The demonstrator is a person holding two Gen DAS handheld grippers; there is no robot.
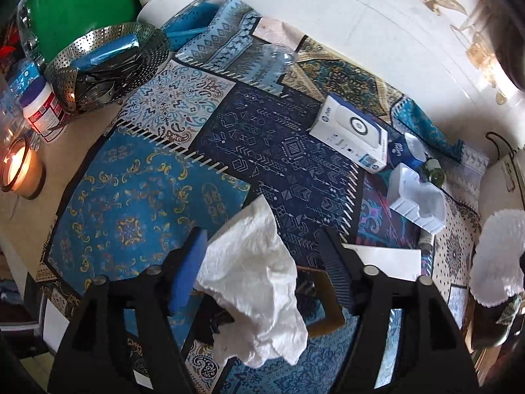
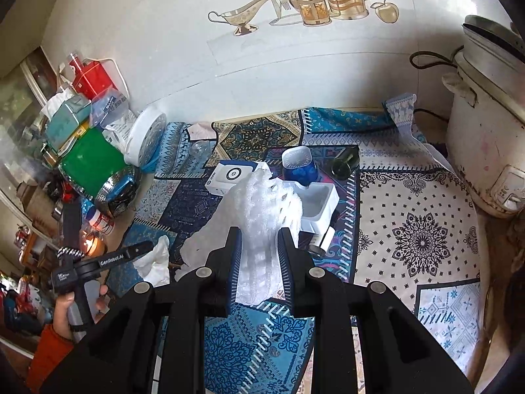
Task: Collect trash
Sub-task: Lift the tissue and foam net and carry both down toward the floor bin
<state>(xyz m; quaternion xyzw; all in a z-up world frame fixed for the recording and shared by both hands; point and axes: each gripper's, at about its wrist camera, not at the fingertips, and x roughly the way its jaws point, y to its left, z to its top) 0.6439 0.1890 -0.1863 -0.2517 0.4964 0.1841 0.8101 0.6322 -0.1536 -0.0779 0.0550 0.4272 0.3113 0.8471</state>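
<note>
My left gripper (image 1: 262, 249) is open, its fingers wide apart on either side of a crumpled white paper towel (image 1: 256, 282) that lies on the patterned blue cloth (image 1: 131, 184). My right gripper (image 2: 257, 256) is shut on a piece of white bubble wrap (image 2: 265, 210) and holds it above the table. The left gripper (image 2: 144, 249) and the paper towel (image 2: 154, 259) also show at lower left in the right wrist view. More items lie beyond: a white box (image 1: 351, 134), a white plastic insert (image 1: 416, 197), a blue cup (image 2: 298, 164) and a clear plastic piece (image 1: 279, 57).
A lit candle (image 1: 16, 167) stands at the left edge beside a jar (image 1: 42, 111), a steel steamer basket (image 1: 108, 62) and a green bin (image 1: 82, 3). A rice cooker (image 2: 485, 124) stands at the right. A tiled wall (image 2: 262, 49) runs behind.
</note>
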